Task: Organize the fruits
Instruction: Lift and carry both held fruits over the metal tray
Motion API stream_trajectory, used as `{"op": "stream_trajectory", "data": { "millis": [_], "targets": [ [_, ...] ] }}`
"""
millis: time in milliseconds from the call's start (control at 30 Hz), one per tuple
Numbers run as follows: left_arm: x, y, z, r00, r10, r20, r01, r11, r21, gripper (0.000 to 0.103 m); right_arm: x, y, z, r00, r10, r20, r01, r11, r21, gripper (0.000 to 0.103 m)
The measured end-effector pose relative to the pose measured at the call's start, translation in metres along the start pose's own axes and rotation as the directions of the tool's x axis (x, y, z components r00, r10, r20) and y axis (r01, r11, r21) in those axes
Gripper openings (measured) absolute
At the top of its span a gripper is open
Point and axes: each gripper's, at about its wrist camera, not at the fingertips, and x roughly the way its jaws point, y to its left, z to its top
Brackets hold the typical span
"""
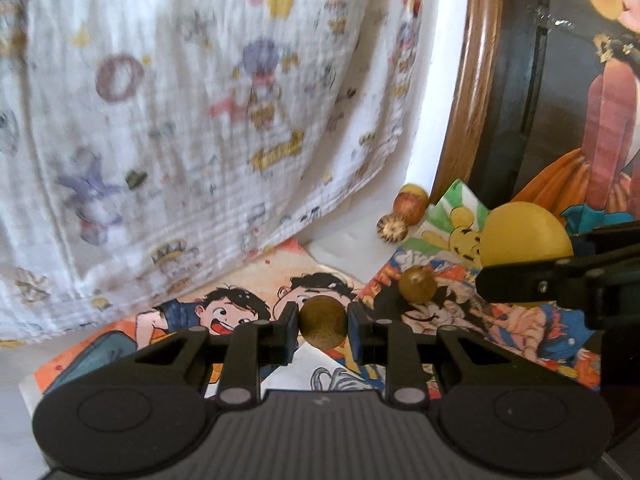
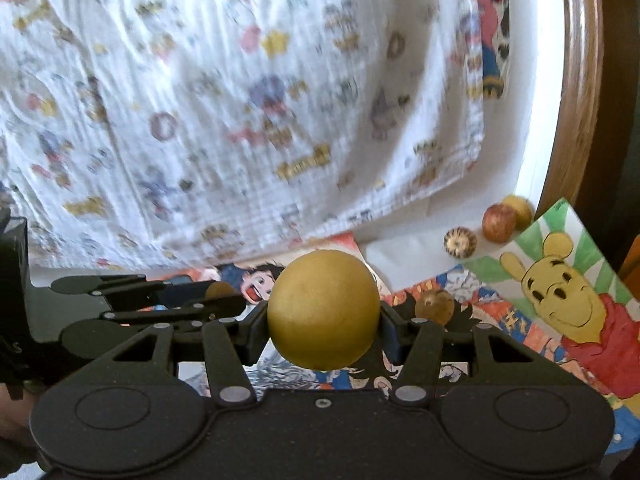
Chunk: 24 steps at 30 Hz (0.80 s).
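Note:
My left gripper (image 1: 323, 326) is shut on a small brown round fruit (image 1: 323, 322), held above cartoon drawings. A second brown fruit (image 1: 417, 285) lies on a drawing just beyond it to the right. My right gripper (image 2: 324, 316) is shut on a large yellow round fruit (image 2: 324, 310); in the left wrist view the same yellow fruit (image 1: 524, 240) shows at the right edge. Further back a red apple (image 2: 499, 219), a yellowish fruit (image 2: 519, 207) and a striped brown-and-white fruit (image 2: 460, 242) sit together on white paper. In the right wrist view the left gripper (image 2: 216, 294) is at the left.
A white cloth printed with cartoon figures (image 1: 180, 100) hangs behind the surface. Cartoon drawings (image 1: 248, 312) cover the surface, with a yellow bear picture (image 2: 568, 296) leaning at the right. A curved wooden frame (image 1: 476, 80) and a dark picture stand at the right.

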Motion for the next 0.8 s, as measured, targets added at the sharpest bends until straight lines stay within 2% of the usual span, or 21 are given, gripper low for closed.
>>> {"op": "stream_trajectory", "data": {
  "millis": [400,800],
  "targets": [
    [-0.086,-0.030,0.012,0.994,-0.032,0.106,0.028,0.999,0.040,0.028,-0.110,0.034,-0.009,0.993,0.001,0.120,-0.002,1.000,0.007,0.057],
    [-0.146,-0.060,-0.006,0.987,-0.084,0.139,0.073,0.994,0.076,0.028,-0.193,0.048,-0.051,0.981,-0.053,0.189,0.047,0.998,0.034,0.057]
  ]
}}
